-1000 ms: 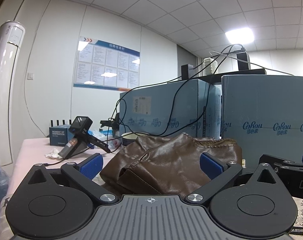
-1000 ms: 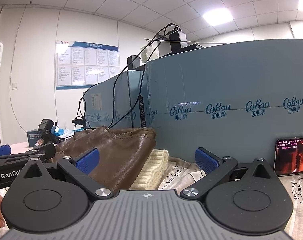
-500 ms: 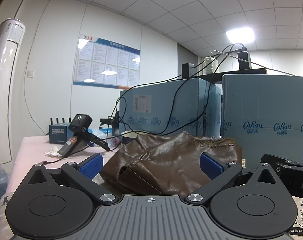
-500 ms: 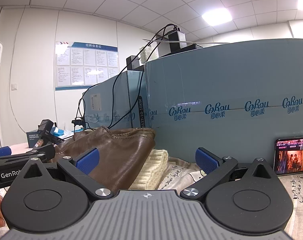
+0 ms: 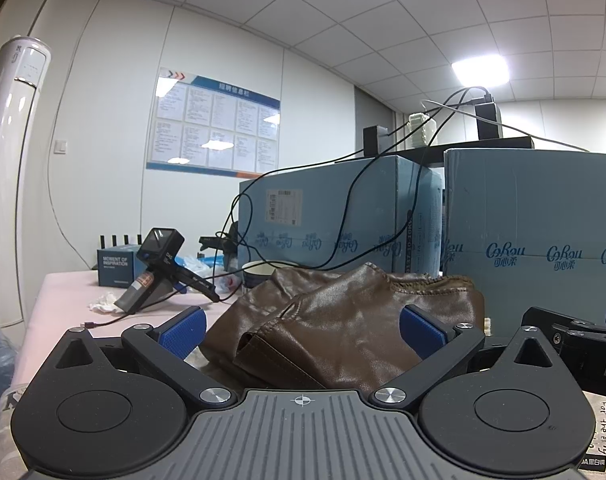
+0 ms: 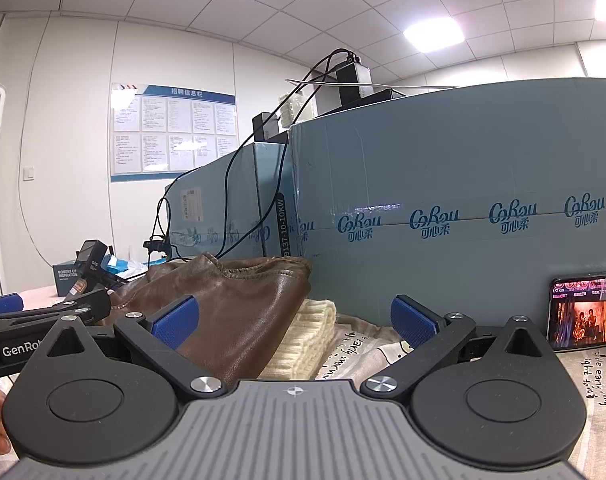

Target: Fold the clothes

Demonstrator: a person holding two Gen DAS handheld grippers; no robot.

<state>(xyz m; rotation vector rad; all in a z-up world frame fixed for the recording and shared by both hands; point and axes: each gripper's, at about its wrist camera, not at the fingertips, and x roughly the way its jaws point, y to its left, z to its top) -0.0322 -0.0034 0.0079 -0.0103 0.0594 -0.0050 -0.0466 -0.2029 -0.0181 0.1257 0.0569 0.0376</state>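
Observation:
A brown leather garment [image 5: 343, 320] lies crumpled on the table right in front of my left gripper [image 5: 301, 330], which is open and empty with its blue pads on either side of the heap. In the right wrist view the same leather garment [image 6: 239, 304] lies on a cream knitted piece [image 6: 307, 340] and a printed light cloth [image 6: 359, 348]. My right gripper [image 6: 294, 322] is open and empty, just short of the pile. Each gripper shows at the edge of the other's view.
Large blue cartons [image 5: 535, 240] with cables over them stand close behind the clothes. A phone [image 6: 583, 312] with a lit screen leans on the carton at right. A handheld camera device [image 5: 159, 268], a small blue box [image 5: 117, 268], a paper cup [image 5: 259, 276] and tissues lie on the pink table [image 5: 63, 292] at left.

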